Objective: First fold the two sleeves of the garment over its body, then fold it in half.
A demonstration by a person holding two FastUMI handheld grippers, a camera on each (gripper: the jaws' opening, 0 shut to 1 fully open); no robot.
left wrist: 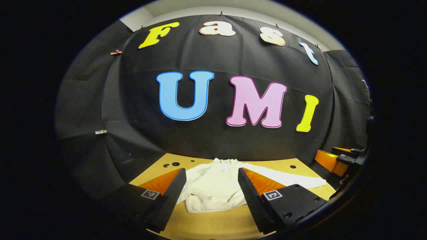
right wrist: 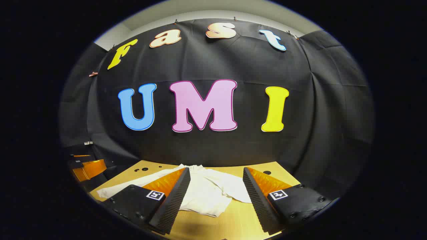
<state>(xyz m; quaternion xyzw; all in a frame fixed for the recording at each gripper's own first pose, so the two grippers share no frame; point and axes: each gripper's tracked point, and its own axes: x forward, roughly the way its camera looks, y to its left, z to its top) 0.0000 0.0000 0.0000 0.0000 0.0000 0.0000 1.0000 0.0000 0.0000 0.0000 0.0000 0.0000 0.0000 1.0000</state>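
Observation:
A white long-sleeved garment (left wrist: 213, 186) lies flat on the wooden table (left wrist: 217, 223), collar toward the wall. In the left gripper view one sleeve (left wrist: 293, 180) stretches out to the right. My left gripper (left wrist: 211, 200) hovers open in front of the hem, holding nothing. In the right gripper view the garment (right wrist: 206, 191) shows one sleeve (right wrist: 133, 185) reaching left and the other sleeve (right wrist: 233, 186) lying rumpled to the right. My right gripper (right wrist: 213, 200) is open and holds nothing, above the table near the garment's front edge.
The booth's black cloth wall rises just behind the table. Small dark holes (left wrist: 175, 164) dot the tabletop (right wrist: 230, 220) near its far edge. The right gripper (left wrist: 337, 160) shows at the right edge of the left gripper view, and the left gripper (right wrist: 86, 168) at the left edge of the right gripper view.

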